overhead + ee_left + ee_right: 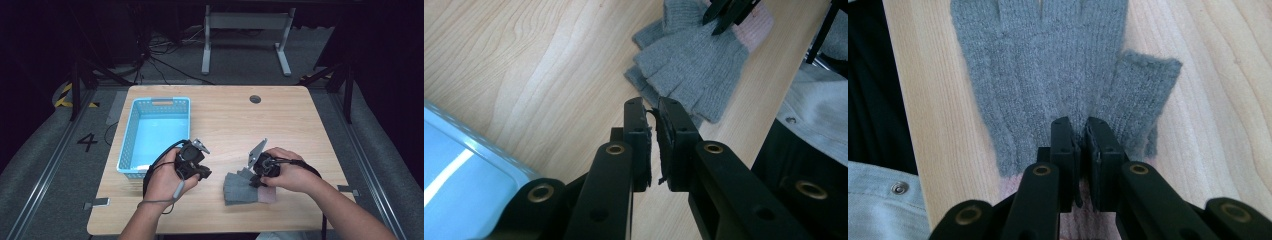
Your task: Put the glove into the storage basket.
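Wooden tabletop (pixel 225 120), blue basket (pixel 155 135) at left: glove pickup in hand.
High view: grey glove (pixel 241 188) at near edge. Left gripper view: left gripper (pixel 651 125) nearly together, empty. Right gripper view: right gripper (pixel 1080 132) clamped on glove cuff; next, probably lift toward basket.

we take this for a lab recording bay: dark curtained surround, loose cables (pixel 165 60) on grey floor, hazard tape (pixel 64 95), a floor number "4" (pixel 87 142), one bare wooden table (pixel 225 115).

left gripper (pixel 200 172) held low, jaws nearly closed, nothing between them. right gripper (pixel 256 181) tipped down, jaws pinched together. both forearms enter from the bottom.
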The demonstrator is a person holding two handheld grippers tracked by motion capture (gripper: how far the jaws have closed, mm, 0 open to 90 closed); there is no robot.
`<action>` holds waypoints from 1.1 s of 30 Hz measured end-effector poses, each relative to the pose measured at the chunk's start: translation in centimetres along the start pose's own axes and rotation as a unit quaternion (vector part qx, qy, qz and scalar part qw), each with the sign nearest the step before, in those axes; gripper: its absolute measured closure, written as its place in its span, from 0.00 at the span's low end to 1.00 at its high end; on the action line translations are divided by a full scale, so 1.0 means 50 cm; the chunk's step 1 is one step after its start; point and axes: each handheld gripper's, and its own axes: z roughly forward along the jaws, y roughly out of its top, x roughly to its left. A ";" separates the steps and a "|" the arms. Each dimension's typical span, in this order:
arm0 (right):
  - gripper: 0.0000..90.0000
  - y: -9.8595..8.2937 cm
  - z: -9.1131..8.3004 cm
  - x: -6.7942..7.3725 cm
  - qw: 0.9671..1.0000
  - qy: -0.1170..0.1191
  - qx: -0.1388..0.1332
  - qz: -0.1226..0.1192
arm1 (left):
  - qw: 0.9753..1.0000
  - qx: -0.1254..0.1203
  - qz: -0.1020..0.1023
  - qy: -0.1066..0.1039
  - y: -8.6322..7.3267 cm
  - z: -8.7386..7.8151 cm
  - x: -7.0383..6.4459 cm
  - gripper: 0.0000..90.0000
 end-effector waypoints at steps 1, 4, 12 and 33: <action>0.93 0.000 0.000 0.000 1.000 0.000 0.000 0.000 | 1.000 0.000 0.000 0.000 0.000 0.000 0.000 0.93; 0.92 0.002 0.005 -0.002 1.000 -0.002 0.008 -0.002 | 1.000 -0.001 0.000 0.000 0.000 0.000 -0.001 0.93; 0.93 0.009 0.002 -0.002 1.000 -0.006 0.017 -0.007 | 1.000 0.001 0.002 0.000 0.001 0.001 -0.001 0.93; 0.82 0.006 0.010 -0.006 0.999 -0.025 0.010 -0.039 | 1.000 0.006 0.003 -0.002 0.001 0.004 0.000 0.92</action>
